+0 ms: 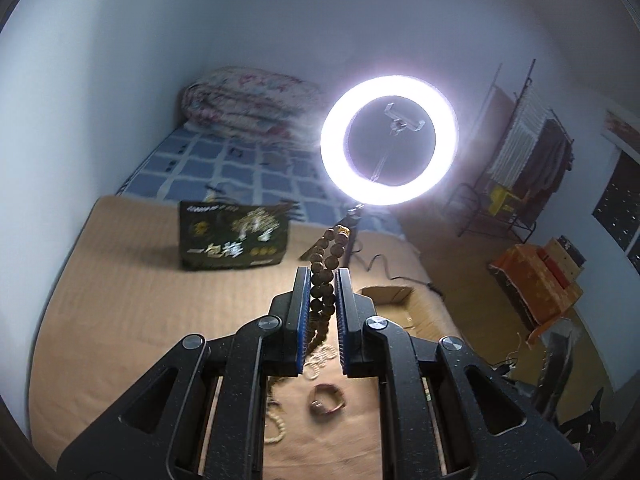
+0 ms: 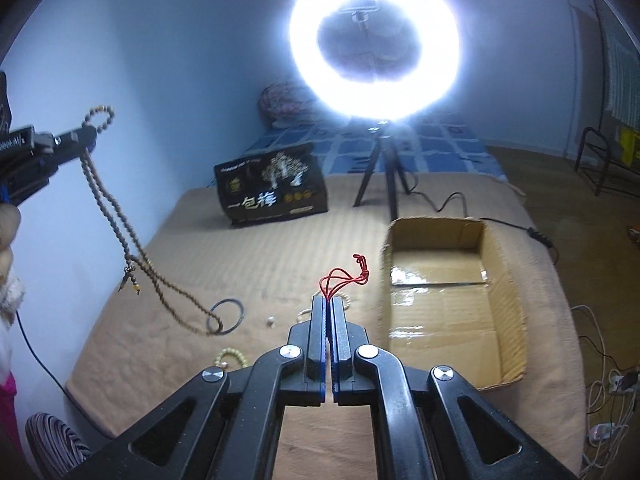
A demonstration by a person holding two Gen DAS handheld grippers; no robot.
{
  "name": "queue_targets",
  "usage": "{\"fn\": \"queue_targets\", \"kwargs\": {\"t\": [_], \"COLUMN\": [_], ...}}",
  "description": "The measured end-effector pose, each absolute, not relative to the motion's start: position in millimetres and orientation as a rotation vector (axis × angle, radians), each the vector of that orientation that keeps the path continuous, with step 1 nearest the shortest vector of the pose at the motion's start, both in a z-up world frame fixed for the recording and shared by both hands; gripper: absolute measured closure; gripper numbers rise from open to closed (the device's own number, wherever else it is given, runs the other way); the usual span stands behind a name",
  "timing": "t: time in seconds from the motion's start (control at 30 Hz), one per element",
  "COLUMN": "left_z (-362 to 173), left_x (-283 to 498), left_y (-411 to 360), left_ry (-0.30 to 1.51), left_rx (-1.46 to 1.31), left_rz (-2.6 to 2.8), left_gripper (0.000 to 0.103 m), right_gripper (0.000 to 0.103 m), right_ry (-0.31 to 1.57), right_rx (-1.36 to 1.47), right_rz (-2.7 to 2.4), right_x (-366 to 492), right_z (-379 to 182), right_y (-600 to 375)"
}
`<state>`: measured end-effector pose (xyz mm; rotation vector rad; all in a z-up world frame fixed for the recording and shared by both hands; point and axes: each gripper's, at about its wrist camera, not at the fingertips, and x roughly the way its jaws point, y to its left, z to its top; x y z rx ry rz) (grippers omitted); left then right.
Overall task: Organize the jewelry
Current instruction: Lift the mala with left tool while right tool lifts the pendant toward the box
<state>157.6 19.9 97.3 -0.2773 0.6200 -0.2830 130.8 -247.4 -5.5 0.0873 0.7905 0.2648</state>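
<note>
- Brown wooden beads fill the left wrist view: the left gripper [image 1: 323,276] is clenched on the bead necklace [image 1: 326,264], and a loop of it stands up past the fingertips.
- Under this gripper, on the tan mat [image 1: 120,280], lie a wide ring-shaped bangle [image 1: 326,398] and some pale beads [image 1: 276,432], both blurred.
- Farther back stand a dark printed bag [image 1: 234,238], a lit ring light [image 1: 389,140] and a cardboard box [image 1: 394,300].
- In the right wrist view, the right gripper [image 2: 330,304] is pressed closed on a red cord [image 2: 344,276], which curls up above the tips.
- The cardboard box [image 2: 452,300] is just to the right of this gripper, open at the top.
- At the left edge, the left gripper [image 2: 82,136] holds the bead necklace [image 2: 136,248] in the air; the long strand hangs down and its low end is at a black hair tie [image 2: 226,316] on the mat.
- Pale green beads [image 2: 232,356] lie near the right gripper's left finger.
</note>
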Motion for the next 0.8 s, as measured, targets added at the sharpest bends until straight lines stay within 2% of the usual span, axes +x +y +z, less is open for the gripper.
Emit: {"fn": "queue_targets", "kwargs": {"t": [0.43,0.8], "left_z": [133.0,128.2], "left_x": [186.7,227.6], "left_y": [-64.4,-129.7], "left_ry": [0.584,0.621], "left_rx": [-0.239,-0.22], "left_rz": [-0.42,-0.493], "left_gripper": [0.093,0.093], "right_gripper": [0.103,0.103], "right_ry": [0.777,0.812], "right_rx": [0.139,0.163], "right_rz": [0.17,0.096], "right_x": [143.3,160.3], "right_z": [-2.1,-17.8], "right_y": [-302.9,-341.4]}}
